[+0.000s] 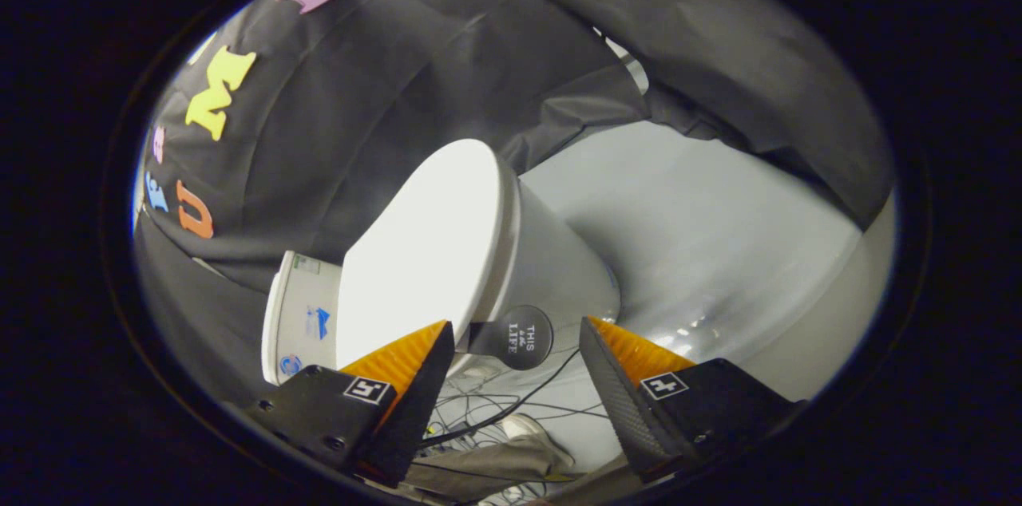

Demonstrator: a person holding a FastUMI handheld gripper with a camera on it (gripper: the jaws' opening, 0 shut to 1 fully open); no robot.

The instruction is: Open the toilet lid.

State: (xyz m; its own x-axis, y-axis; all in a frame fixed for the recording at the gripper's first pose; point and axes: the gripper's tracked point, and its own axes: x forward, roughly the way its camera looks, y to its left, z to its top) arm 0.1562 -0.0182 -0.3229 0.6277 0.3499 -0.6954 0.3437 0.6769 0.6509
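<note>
The view is rolled to one side. A white toilet stands against the booth wall, its smooth lid (423, 251) lying down on the bowl (559, 266) and the tank (297, 322) behind it. A round black pull tab (519, 337) sticks out from the lid's front edge. My gripper (517, 322) is open, and the tab sits in the gap between its two fingertips without either one touching it. One finger (415, 366) overlaps the lid's front edge in the view; the other finger (623, 362) is off to the bowl's side.
Glossy grey floor (703, 251) spreads beside the toilet. Thin black cables (511, 410) trail across it below the fingers, near a person's shoe and trouser leg (519, 446). Black cloth hangs behind and around the toilet.
</note>
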